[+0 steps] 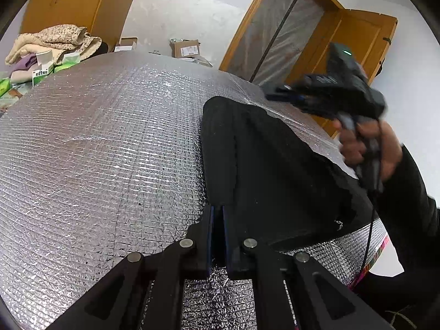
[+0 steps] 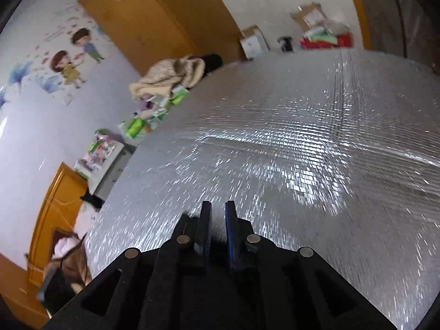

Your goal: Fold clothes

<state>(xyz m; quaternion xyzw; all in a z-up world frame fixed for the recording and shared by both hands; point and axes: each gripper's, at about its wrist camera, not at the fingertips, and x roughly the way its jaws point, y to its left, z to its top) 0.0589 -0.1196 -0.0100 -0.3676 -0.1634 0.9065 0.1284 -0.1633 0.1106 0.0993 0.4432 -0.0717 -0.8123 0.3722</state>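
Observation:
A black garment [image 1: 275,165] lies on the right part of a silver quilted mat [image 1: 110,151], partly folded, with a long crease running down it. My left gripper [image 1: 217,209] is shut on its near left corner, and black cloth fills the narrow slot between the pads. My right gripper [image 1: 271,93], blurred and held by a person's hand [image 1: 365,145], hovers above the garment's far right edge without touching it. In the right wrist view the right gripper [image 2: 218,206] has its jaws a little apart, with only the bare mat [image 2: 275,151] beyond them.
A heap of beige clothes [image 1: 55,41] [image 2: 170,77] and green boxes [image 1: 41,71] lie past the mat's far left edge. Cardboard cartons [image 1: 185,48] stand by the back wall. A wooden door [image 1: 357,44] is at the right. The mat's near right edge [image 1: 379,247] drops off.

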